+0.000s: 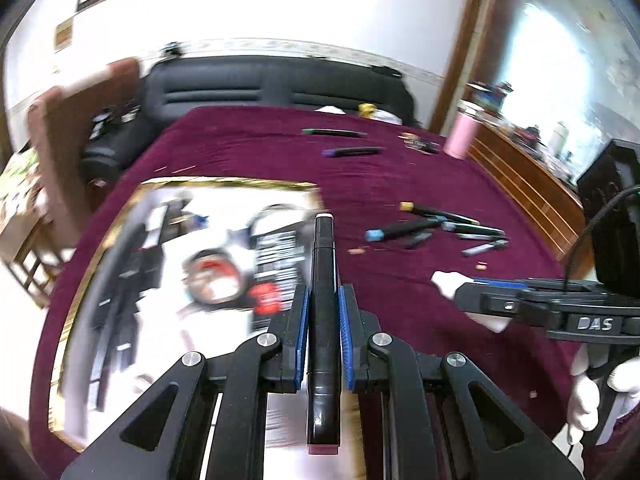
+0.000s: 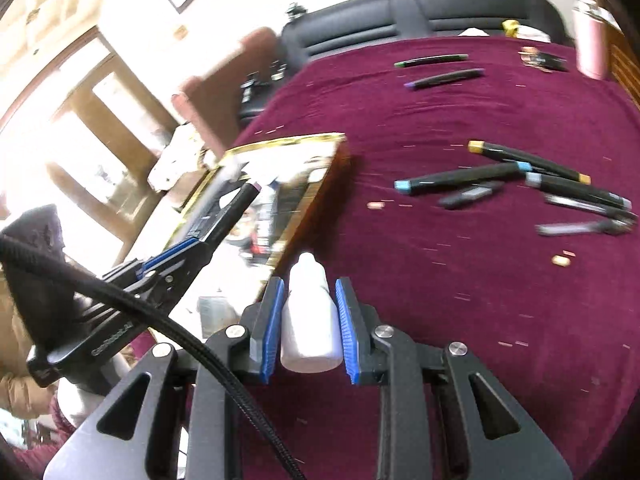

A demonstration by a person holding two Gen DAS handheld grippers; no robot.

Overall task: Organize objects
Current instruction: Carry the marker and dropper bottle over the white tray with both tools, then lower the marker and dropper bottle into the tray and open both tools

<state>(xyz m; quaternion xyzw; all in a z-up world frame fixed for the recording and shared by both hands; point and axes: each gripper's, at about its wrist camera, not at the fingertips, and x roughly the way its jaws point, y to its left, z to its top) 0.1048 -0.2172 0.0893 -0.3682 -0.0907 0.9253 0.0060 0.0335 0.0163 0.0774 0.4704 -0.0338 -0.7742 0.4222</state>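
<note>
My left gripper (image 1: 324,292) is shut on a black marker (image 1: 323,280) that points forward over a gold-rimmed mirror tray (image 1: 200,182); this left gripper (image 2: 192,242) also shows at the left of the right wrist view. My right gripper (image 2: 310,286) is shut on a small white dropper bottle (image 2: 310,312), nozzle forward, above the maroon cloth (image 2: 460,300) just right of the tray (image 2: 288,142). In the left wrist view the right gripper (image 1: 464,296) holds the bottle (image 1: 448,282) at the right. A heap of markers (image 2: 520,180) lies on the cloth to the right.
Two more markers (image 1: 344,142) lie far back on the cloth, near a pink tumbler (image 1: 462,136) at the back right corner. A black sofa (image 1: 276,84) stands behind the table, a wooden cabinet (image 1: 516,172) to the right. Small tan bits (image 2: 562,258) dot the cloth.
</note>
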